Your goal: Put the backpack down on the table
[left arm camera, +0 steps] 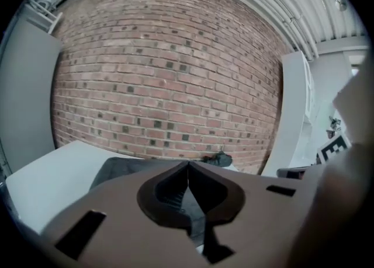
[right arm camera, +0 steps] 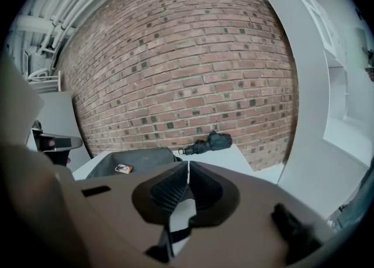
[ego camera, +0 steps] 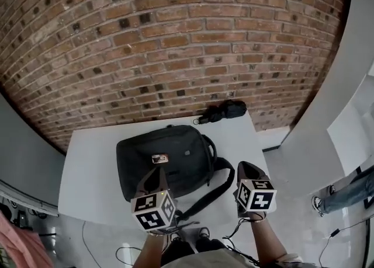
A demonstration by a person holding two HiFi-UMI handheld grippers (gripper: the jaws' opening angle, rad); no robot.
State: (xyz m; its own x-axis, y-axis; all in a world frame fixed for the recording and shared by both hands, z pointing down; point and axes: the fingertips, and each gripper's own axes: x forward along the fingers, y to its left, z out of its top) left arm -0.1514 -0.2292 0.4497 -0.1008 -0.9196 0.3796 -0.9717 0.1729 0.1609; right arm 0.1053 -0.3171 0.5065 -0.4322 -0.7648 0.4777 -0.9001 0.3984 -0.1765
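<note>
A black backpack (ego camera: 169,156) lies flat on the white table (ego camera: 87,167), with a small orange tag (ego camera: 159,158) on top. One strap (ego camera: 213,194) trails over the table's front edge. My left gripper (ego camera: 156,171) hovers above the backpack's near side; in the left gripper view the backpack (left arm camera: 123,169) lies beyond the left gripper (left arm camera: 188,167), whose jaws meet with nothing between them. My right gripper (ego camera: 246,167) hangs off the table's front right corner. In the right gripper view the right gripper (right arm camera: 188,167) is also shut and empty, and the backpack (right arm camera: 140,160) lies ahead to the left.
A folded dark umbrella (ego camera: 222,111) lies at the table's far edge against the brick wall (ego camera: 175,39). A white pillar (ego camera: 327,103) stands to the right. A person's leg and shoe (ego camera: 342,195) show at the right edge, and cables lie on the floor.
</note>
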